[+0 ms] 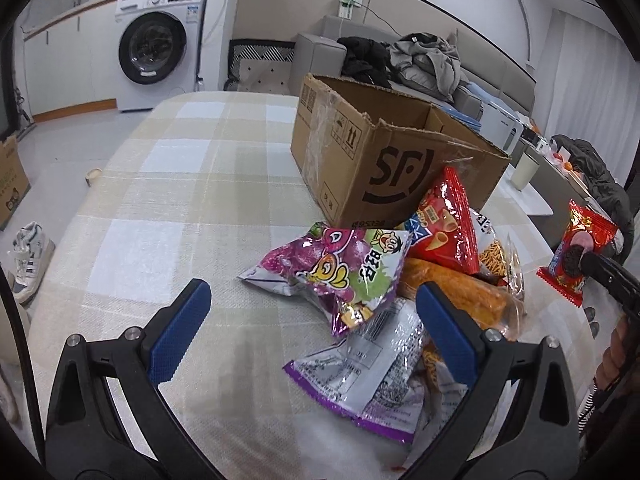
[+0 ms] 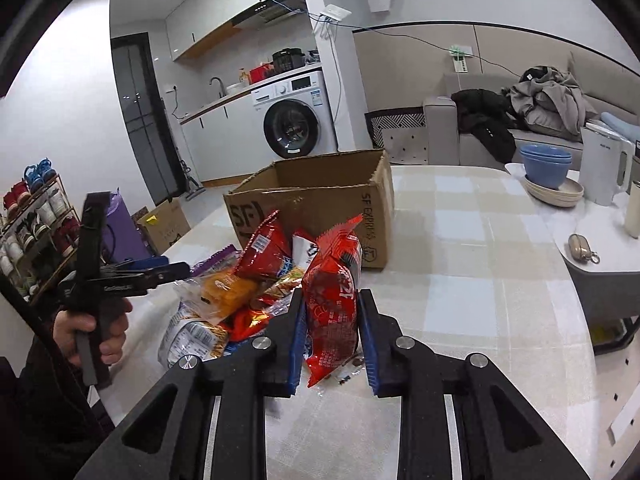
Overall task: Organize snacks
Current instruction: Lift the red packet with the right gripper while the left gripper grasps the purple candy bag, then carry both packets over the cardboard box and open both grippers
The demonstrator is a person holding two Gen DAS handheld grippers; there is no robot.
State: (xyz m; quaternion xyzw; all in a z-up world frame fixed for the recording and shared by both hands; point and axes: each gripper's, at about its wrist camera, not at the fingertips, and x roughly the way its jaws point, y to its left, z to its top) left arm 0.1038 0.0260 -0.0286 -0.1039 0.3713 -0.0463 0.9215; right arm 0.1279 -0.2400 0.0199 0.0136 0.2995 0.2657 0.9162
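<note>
A pile of snack packets lies on the checked tablecloth in front of an open cardboard box (image 1: 372,160). In it are a purple packet (image 1: 332,272), a red cone-snack bag (image 1: 448,232) and an orange bread pack (image 1: 452,284). My left gripper (image 1: 312,300) is open and empty, low over the near side of the pile. My right gripper (image 2: 330,304) is shut on a red cookie packet (image 2: 332,304) and holds it above the table, right of the pile. That packet (image 1: 576,256) also shows in the left wrist view. The box (image 2: 320,200) stands behind the pile.
Blue bowls on plates (image 2: 548,168), a white kettle (image 2: 604,164) and a small key pouch (image 2: 580,246) sit on a side table to the right. A sofa with clothes (image 1: 420,60) is behind the box. A washing machine (image 1: 160,44) stands at the far wall.
</note>
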